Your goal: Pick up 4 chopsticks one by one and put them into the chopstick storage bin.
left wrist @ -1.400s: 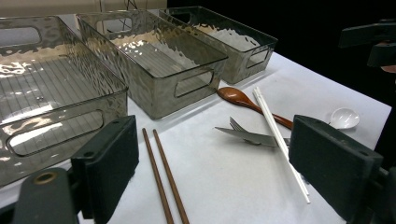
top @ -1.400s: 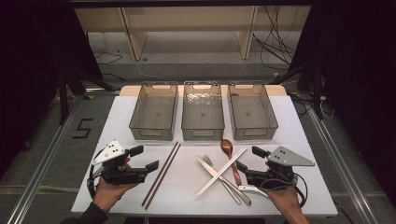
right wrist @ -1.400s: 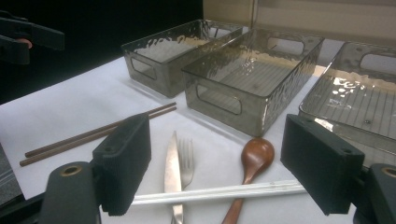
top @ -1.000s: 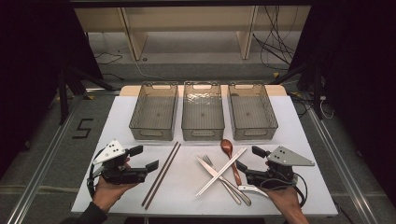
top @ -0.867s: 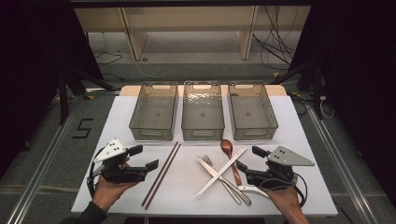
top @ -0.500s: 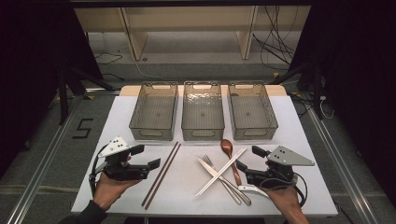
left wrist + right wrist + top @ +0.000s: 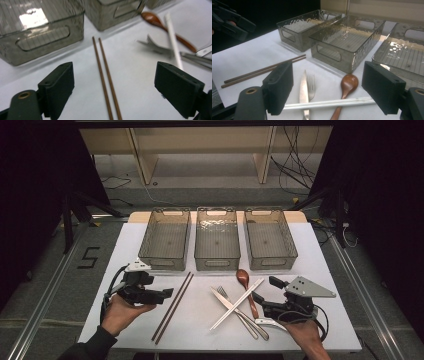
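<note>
— Grippers? State of each.
— Left gripper (image 7: pixel 167 293): jaws spread wide, nothing between them, just beside the brown chopsticks (image 7: pixel 173 306). Right gripper (image 7: pixel 262 297): jaws wide apart too, holding nothing.
— Utensils?
— Wooden spoon (image 7: pixel 246 283), fork (image 7: pixel 239 311), knife (image 7: pixel 304 93) and white chopsticks (image 7: pixel 237 303) lie crossed on the white table (image 7: pixel 120 255), near three clear bins (image 7: pixel 217 239).

A dark sleeve (image 7: pixel 87 347) covers the person's left forearm; both black handheld grippers trail black cables (right gripper (image 7: pixel 262 301) carries a grey triangular plate (image 7: pixel 310 287)).
</note>
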Demonstrator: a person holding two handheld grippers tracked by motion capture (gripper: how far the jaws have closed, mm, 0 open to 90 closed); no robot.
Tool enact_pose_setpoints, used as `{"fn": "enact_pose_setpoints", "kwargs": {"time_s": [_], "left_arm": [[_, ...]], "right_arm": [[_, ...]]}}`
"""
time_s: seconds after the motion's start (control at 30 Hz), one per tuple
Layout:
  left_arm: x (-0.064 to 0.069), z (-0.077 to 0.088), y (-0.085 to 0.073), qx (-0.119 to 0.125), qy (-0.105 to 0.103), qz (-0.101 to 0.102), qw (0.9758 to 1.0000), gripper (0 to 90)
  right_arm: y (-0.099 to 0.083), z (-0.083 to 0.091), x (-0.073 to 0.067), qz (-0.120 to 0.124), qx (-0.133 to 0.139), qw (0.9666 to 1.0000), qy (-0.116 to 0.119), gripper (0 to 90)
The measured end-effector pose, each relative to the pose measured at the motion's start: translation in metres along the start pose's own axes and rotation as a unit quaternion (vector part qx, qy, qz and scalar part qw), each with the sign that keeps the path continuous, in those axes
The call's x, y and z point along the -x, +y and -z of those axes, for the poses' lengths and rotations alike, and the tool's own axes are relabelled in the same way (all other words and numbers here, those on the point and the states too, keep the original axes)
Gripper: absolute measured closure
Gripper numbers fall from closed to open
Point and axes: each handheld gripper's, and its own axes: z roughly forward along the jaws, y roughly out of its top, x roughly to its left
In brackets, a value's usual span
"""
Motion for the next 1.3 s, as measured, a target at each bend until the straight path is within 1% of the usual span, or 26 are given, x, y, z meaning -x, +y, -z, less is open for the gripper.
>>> {"fn": "enact_pose_setpoints", "kwargs": {"time_s": [0.03,0.07,0.13,0.17,0.2,0.27,0.3,0.37,0.43,0.5,0.57,0.6,0.63,0.67,0.7,0.73,0.77,0.87,0.9,1.0,1.03,1.07,1.1,1.13,1.23,1.3], "left_arm": [[0.0,-0.005,0.003,-0.025,0.012,-0.004,0.9996,15.9],[0.001,-0.008,0.004,-0.037,0.015,-0.004,0.9992,16.0],[0.0,-0.013,0.006,-0.065,0.015,-0.004,0.9978,16.4],[0.0,-0.016,0.006,-0.073,0.016,-0.002,0.9972,17.0],[0.0,-0.018,0.006,-0.085,0.015,-0.007,0.9963,17.8],[-0.001,-0.023,0.004,-0.099,0.019,-0.008,0.9949,19.1],[-0.002,-0.025,0.003,-0.107,0.017,-0.007,0.9941,19.4],[-0.002,-0.029,0.002,-0.119,0.021,-0.013,0.9926,21.3],[-0.003,-0.034,0.001,-0.134,0.026,-0.018,0.9904,23.5],[-0.004,-0.04,-0.002,-0.148,0.023,-0.018,0.9886,25.9],[-0.004,-0.046,-0.006,-0.163,0.026,-0.02,0.986,29.2],[-0.005,-0.048,-0.007,-0.175,0.026,-0.025,0.9839,31.2],[-0.005,-0.051,-0.009,-0.18,0.026,-0.026,0.983,32.1],[-0.005,-0.053,-0.01,-0.187,0.028,-0.028,0.9815,32.9],[-0.005,-0.056,-0.012,-0.191,0.028,-0.029,0.9808,33.6],[-0.005,-0.056,-0.012,-0.191,0.028,-0.029,0.9808,34.4],[-0.005,-0.058,-0.013,-0.201,0.021,-0.032,0.9788,35.5],[-0.004,-0.061,-0.015,-0.207,0.022,-0.033,0.9774,39.5],[-0.004,-0.062,-0.016,-0.213,0.022,-0.037,0.9762,40.7],[-0.004,-0.064,-0.017,-0.216,0.019,-0.038,0.9754,44.2],[-0.003,-0.065,-0.018,-0.215,0.018,-0.034,0.9758,45.3],[-0.003,-0.066,-0.018,-0.221,0.016,-0.037,0.9744,45.9],[-0.003,-0.067,-0.018,-0.225,0.016,-0.04,0.9735,46.3],[-0.002,-0.068,-0.019,-0.225,0.016,-0.038,0.9735,47.1],[-0.002,-0.071,-0.021,-0.235,0.017,-0.043,0.971,50.1],[-0.002,-0.072,-0.022,-0.235,0.017,-0.041,0.971,52.0]], "right_arm": [[0.0,0.0,0.0,0.0,0.0,1.0,0.0,26.0],[0.0,0.0,0.0,0.0,-0.001,1.0,0.0,26.0],[0.0,0.0,-0.001,0.0,-0.002,1.0,0.002,26.0],[0.0,-0.001,-0.001,0.001,-0.003,1.0,0.002,26.0],[0.0,0.0,-0.001,0.003,-0.004,1.0,0.001,26.1],[0.0,0.0,-0.001,0.003,-0.002,1.0,0.001,26.0],[0.0,0.0,-0.001,0.003,-0.002,1.0,0.001,26.0],[0.001,0.0,-0.002,0.003,-0.001,1.0,0.002,26.0],[0.001,-0.001,-0.002,0.004,-0.002,1.0,0.003,26.0],[0.0,-0.001,-0.002,0.007,-0.002,1.0,0.003,26.0],[0.0,-0.001,-0.002,0.008,-0.003,1.0,0.003,26.1],[0.0,-0.001,-0.002,0.008,-0.002,1.0,0.003,26.1],[0.0,-0.001,-0.002,0.008,-0.002,1.0,0.002,26.1],[0.001,-0.001,-0.002,0.008,-0.002,1.0,0.002,26.1],[0.001,-0.001,-0.002,0.008,-0.002,1.0,0.002,26.2],[0.001,-0.001,-0.002,0.008,-0.003,1.0,0.002,26.2],[0.001,-0.001,-0.002,0.007,-0.003,1.0,0.002,26.2],[0.001,-0.002,-0.002,0.007,-0.003,1.0,0.003,26.3],[0.001,-0.002,-0.002,0.007,-0.004,1.0,0.003,26.3],[0.001,-0.002,-0.002,0.006,-0.005,1.0,0.003,26.3],[0.001,-0.002,-0.002,0.006,-0.005,1.0,0.002,26.4],[0.001,-0.002,-0.002,0.006,-0.005,1.0,0.002,26.4],[0.001,-0.002,-0.001,0.006,-0.005,1.0,0.002,26.4],[0.001,-0.002,-0.001,0.005,-0.007,1.0,0.001,26.4],[0.001,-0.002,-0.002,0.005,-0.006,1.0,0.001,26.5],[0.001,-0.003,-0.002,0.005,-0.007,1.0,0.002,26.5]]}}
